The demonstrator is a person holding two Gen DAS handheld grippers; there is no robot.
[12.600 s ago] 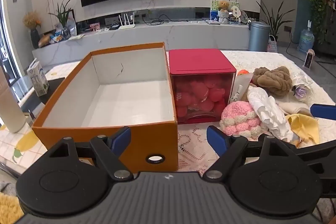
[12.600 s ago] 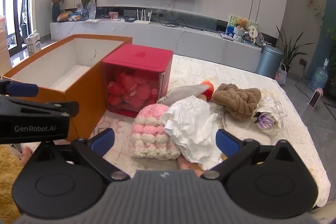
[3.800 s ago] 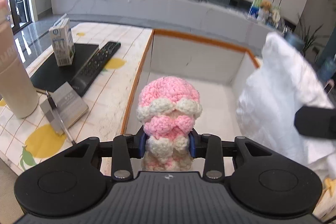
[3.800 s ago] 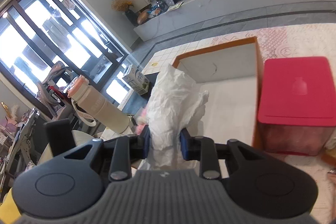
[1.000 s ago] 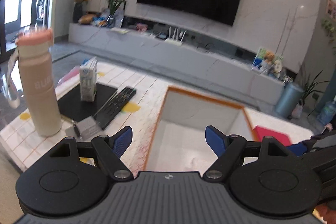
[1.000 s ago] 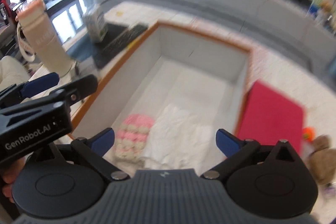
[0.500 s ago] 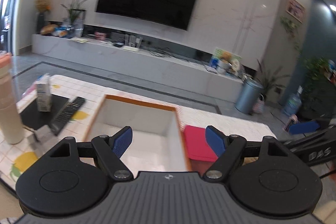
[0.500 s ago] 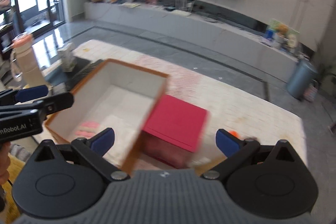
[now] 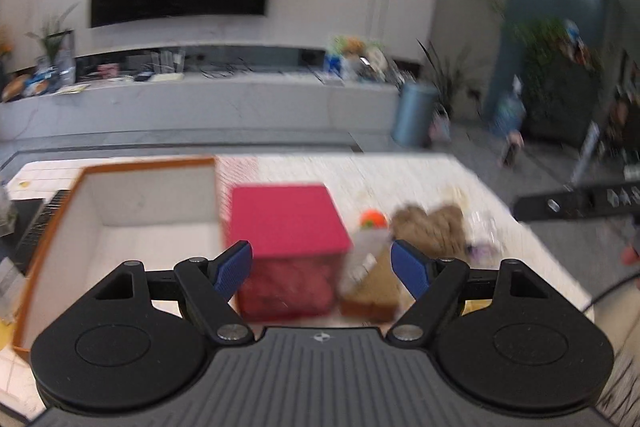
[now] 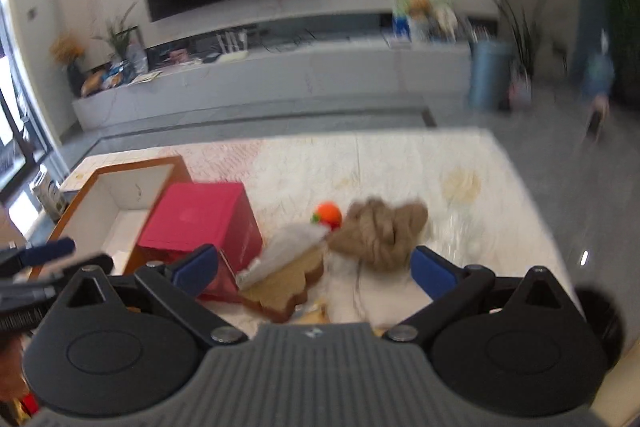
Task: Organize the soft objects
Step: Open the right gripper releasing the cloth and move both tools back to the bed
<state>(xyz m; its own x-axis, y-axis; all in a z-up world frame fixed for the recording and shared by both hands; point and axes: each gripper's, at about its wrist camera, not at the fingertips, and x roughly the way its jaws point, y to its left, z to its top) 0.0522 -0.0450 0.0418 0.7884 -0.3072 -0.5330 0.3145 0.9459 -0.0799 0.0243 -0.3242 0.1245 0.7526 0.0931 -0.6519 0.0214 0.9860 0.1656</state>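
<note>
The orange box [image 9: 48, 239] with a white inside stands at the left of the table; it also shows in the right wrist view [image 10: 116, 187]. A brown knitted item [image 10: 380, 227] [image 9: 428, 227], an orange ball [image 10: 328, 214] [image 9: 373, 219], a brown toast-shaped soft item [image 10: 288, 287] [image 9: 376, 287] with a clear wrapper on it, and a white cloth [image 10: 360, 291] lie right of the red box [image 9: 284, 223]. My left gripper [image 9: 322, 267] is open and empty above the red box. My right gripper [image 10: 314, 269] is open and empty above the soft items. Both views are blurred.
The red box [image 10: 200, 223] stands between the orange box and the soft items. A lace tablecloth [image 10: 380, 163] covers the table. A milk carton [image 10: 50, 191] and a remote [image 9: 44, 215] lie left of the orange box. The table's right edge is near.
Both grippers have swung right, away from the orange box toward the pile of soft items. Both stay open and empty. The pink knitted hat and white cloth were dropped in the box earlier.
</note>
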